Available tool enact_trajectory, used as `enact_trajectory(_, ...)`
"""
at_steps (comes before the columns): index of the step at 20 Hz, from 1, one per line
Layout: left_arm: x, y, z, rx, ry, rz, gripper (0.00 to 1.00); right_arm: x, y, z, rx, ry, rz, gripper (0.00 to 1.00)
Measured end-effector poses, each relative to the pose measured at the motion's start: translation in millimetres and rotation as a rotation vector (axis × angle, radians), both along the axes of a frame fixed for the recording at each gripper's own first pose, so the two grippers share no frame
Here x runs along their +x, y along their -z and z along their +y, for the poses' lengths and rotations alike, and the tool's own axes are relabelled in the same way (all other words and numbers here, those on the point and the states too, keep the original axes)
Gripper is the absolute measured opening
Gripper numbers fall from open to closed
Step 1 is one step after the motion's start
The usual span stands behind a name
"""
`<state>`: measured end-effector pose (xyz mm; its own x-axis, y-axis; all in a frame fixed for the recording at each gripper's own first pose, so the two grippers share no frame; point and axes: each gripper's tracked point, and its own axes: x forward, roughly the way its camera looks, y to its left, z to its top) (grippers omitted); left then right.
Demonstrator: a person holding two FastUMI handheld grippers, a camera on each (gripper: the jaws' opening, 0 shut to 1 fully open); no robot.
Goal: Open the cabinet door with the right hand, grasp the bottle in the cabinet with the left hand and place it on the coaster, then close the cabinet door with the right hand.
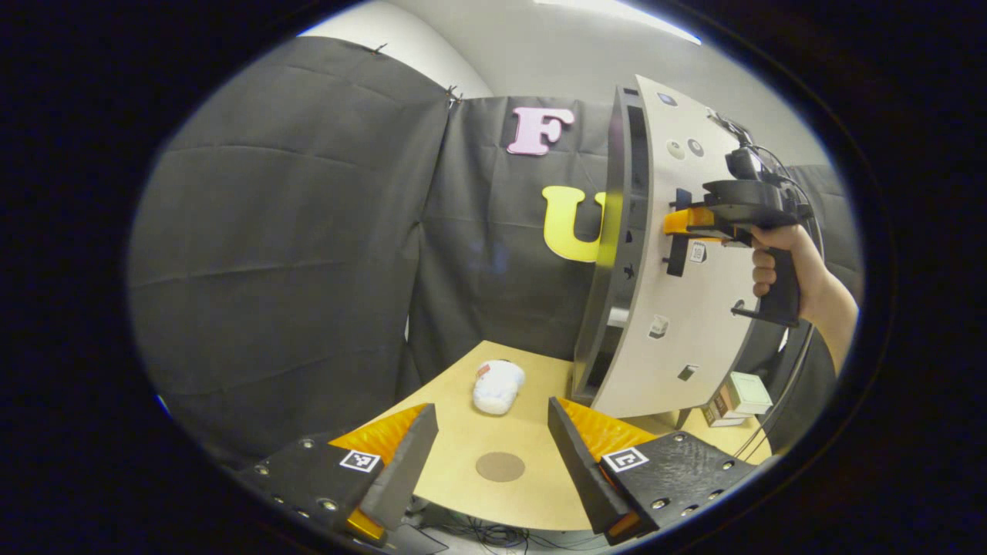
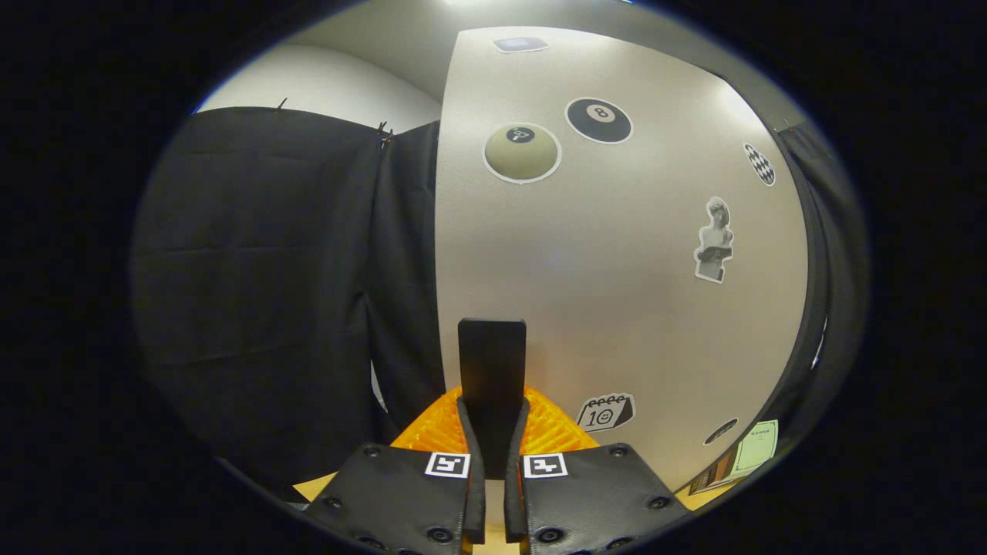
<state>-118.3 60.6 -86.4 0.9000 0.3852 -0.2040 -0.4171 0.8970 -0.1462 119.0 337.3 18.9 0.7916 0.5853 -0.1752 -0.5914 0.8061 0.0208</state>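
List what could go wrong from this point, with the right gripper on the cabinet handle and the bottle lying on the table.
1. The right gripper is clamped on the narrow door handle; a skewed pull might slip it off.
2. The white bottle lies on its side near the cabinet door, off the coaster; a swinging door may knock or roll it.
3. The left gripper, open, hangs above the coaster; it would likely need reorienting to grasp a lying bottle.

Black cloth wall, pale ceiling (perhaps lit), light wooden table.
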Motion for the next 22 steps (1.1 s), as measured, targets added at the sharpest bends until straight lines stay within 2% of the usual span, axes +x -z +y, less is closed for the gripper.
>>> enact_trajectory(10, -32, -30, -57, 0.023, -0.018, -0.012, 0.87, -15, 1, -23, 0.009, -0.118, 0.017, 0.12)
enact_trajectory(12, -34, -38, -64, 0.041, -0.019, -0.02, 0.87, -16, 1, -27, 0.012, -0.135, 0.019, 0.09)
enact_trajectory(13, -35, -42, -67, 0.048, -0.019, -0.022, 0.87, -16, 1, -29, 0.015, -0.142, 0.021, 0.12)
enact_trajectory(22, -48, -47, -102, 0.044, -0.043, -0.026, 0.87, -23, 1, -55, 0.041, -0.191, 0.03, 0.11)
